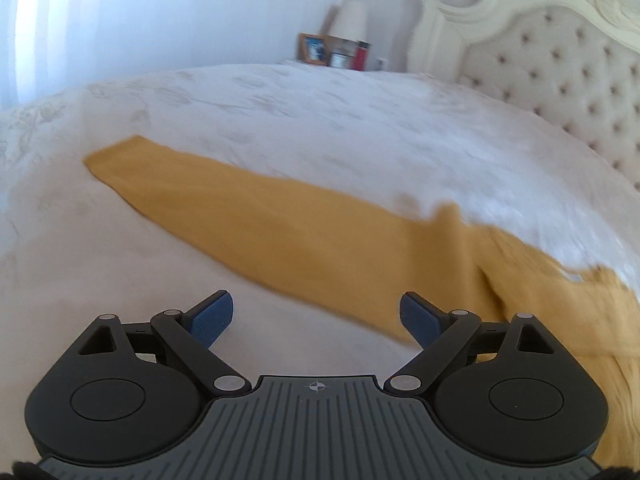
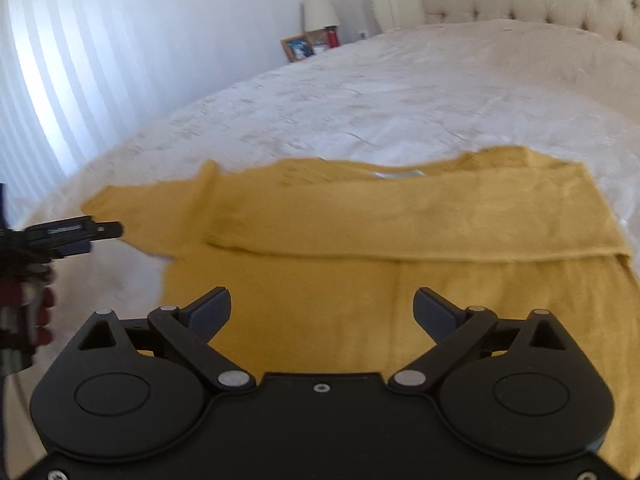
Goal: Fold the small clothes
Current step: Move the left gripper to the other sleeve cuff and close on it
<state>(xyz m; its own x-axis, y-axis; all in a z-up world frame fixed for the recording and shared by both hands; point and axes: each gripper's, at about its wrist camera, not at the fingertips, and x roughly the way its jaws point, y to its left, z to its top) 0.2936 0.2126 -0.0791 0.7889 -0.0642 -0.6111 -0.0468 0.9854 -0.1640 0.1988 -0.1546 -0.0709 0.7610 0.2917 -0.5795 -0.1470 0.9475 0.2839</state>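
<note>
Yellow shirt [image 2: 400,280] flat on white bed [image 2: 400,92], one sleeve [image 2: 420,216] folded over, left tongs [image 1: 317,316] apart, right tongs [image 2: 322,312] apart

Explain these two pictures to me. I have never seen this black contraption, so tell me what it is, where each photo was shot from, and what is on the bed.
The black shape at the bottom of each picture is a hand-held gripper with two fingers; a person carries one in each hand. A wide-angle camera on each gripper looks forward along its fingers. One picture comes from the left gripper, the other from the right gripper. Both stand open and hold nothing. On the white bed lies a yellow shirt. Its right sleeve is already folded across the body; its left sleeve lies stretched out in front of the left gripper. In the right picture, the left gripper shows at the left edge.
</note>
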